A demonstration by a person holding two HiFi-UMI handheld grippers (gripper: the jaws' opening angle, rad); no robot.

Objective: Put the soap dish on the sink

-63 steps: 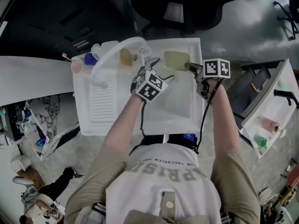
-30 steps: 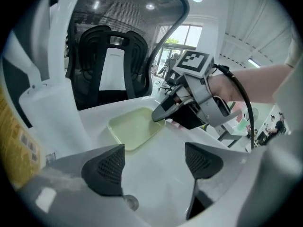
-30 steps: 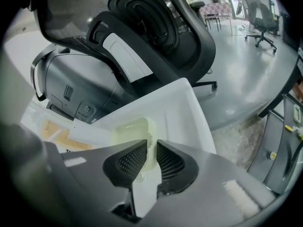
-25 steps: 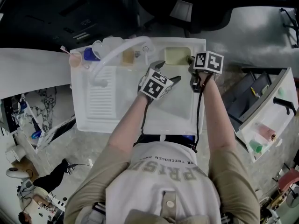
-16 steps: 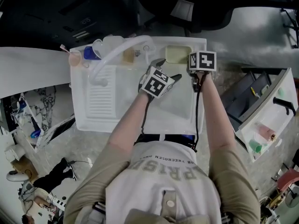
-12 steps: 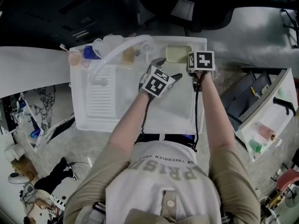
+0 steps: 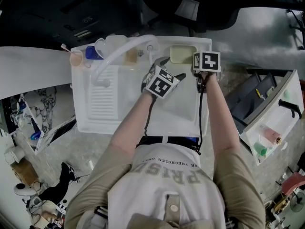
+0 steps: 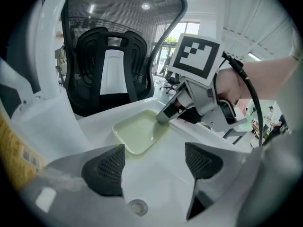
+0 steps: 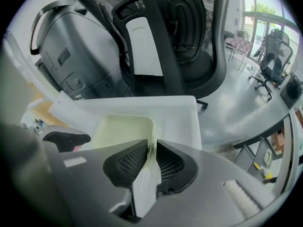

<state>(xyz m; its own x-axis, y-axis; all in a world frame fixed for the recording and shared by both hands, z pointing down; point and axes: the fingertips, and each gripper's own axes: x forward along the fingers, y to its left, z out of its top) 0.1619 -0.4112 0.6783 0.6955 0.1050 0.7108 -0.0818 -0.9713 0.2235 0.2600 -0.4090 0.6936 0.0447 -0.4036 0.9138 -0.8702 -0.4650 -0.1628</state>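
Pale green rectangular plastic soap dish (image 7: 181,54): far right ledge of white sink (image 7: 93,124), rim clenched by right gripper (image 9: 152,146); left gripper (image 8: 156,161) released, over basin

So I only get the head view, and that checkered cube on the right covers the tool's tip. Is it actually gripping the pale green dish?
Observer: Yes. The right gripper view shows the right gripper shut on the rim of the soap dish.
Visitor: And the left tool, is anything caught in it? From above I can't tell.
Observer: No. In the left gripper view the left gripper has its jaws apart with nothing between them. Past them you see only the white basin of the sink and its drain.
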